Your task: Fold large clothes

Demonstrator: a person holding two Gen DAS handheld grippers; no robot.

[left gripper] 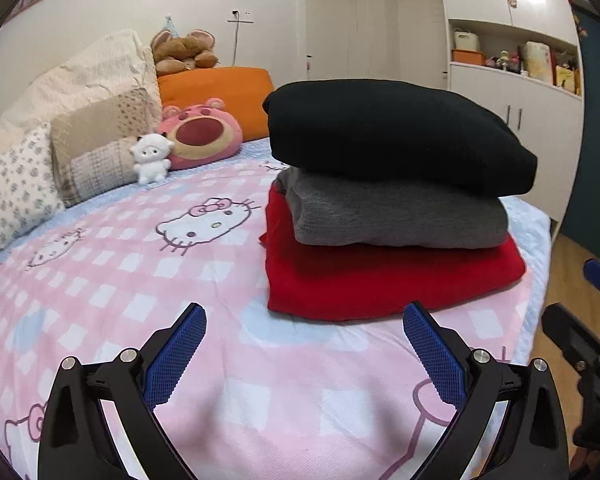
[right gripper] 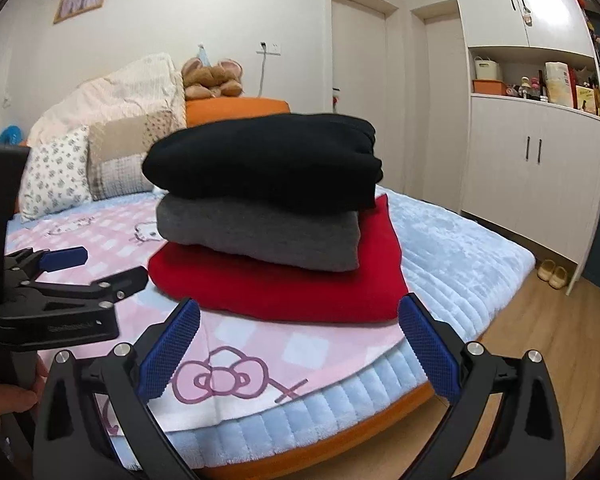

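Three folded garments are seen stacked on the bed point(left gripper: 204, 364): a black garment point(left gripper: 396, 136) on top, a grey garment point(left gripper: 396, 216) beneath it, and a red garment point(left gripper: 388, 280) at the bottom, lying directly on the pink checked cover. The stack is being viewed from the near side by both cameras, with its long axis running roughly across each view.

The left tongs point(left gripper: 304, 344) are being held released, with nothing between the blue pads, low over the cover; the stack lies ahead and somewhat to the right of them, apart from the pads. The right tongs point(right gripper: 298, 340) are likewise being held spread and empty, near the bed's edge, with the red garment's near hem just beyond the fingertips and almost centred between them.

The right tongs are judged the nearer to the stack. No unfolded garment is shown in either view, so the folding appears largely done, and any coming move would be expected to turn on that near hem.
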